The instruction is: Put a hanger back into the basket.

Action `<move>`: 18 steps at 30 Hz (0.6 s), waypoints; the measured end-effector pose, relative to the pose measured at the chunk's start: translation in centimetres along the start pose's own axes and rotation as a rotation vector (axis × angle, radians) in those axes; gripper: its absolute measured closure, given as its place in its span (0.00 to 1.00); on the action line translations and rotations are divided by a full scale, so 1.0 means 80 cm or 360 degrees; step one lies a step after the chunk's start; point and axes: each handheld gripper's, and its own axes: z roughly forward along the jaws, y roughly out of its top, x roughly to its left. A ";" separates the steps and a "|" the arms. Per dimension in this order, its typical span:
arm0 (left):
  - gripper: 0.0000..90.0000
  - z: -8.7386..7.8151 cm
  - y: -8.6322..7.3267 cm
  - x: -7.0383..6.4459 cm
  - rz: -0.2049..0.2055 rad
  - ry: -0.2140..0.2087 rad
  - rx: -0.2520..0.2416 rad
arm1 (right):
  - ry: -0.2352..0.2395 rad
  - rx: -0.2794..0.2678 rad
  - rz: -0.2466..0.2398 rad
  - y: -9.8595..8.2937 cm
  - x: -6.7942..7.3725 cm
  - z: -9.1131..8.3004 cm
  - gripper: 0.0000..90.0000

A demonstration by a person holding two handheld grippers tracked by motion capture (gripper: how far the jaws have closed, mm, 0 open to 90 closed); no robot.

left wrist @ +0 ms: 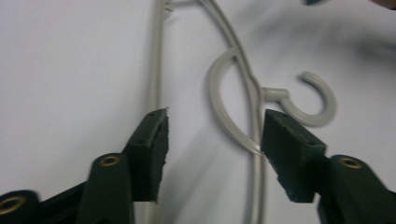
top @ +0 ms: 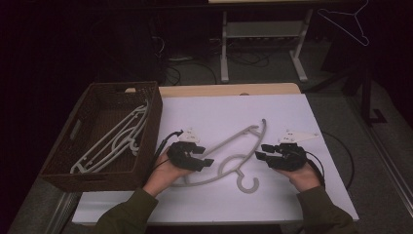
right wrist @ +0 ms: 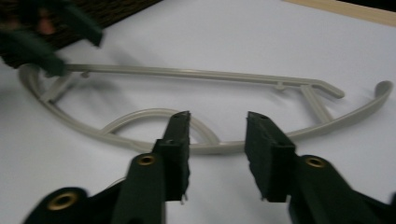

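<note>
Both sets of jaws spread wide: left gripper (top: 207, 163) and right gripper (top: 260, 152) flank the grey hanger (top: 229, 151) lying on the white table (top: 272, 117), gripping nothing

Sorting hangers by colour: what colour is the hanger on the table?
Light grey-beige hanger, clearest in the right gripper view.

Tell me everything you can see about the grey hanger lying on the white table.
The pale grey plastic clothes hanger lies flat on the white tabletop, between the two tongs. It has a curved shoulder bar, a straight lower bar, an inner arch and an open hook toward the person. Both tongs are open near it; nothing grips it.
</note>
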 end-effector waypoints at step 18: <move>0.28 -0.013 -0.036 -0.024 0.0055 -0.0057 -0.0020 | -0.0184 0.0136 0.0115 0.055 -0.060 0.099 1.00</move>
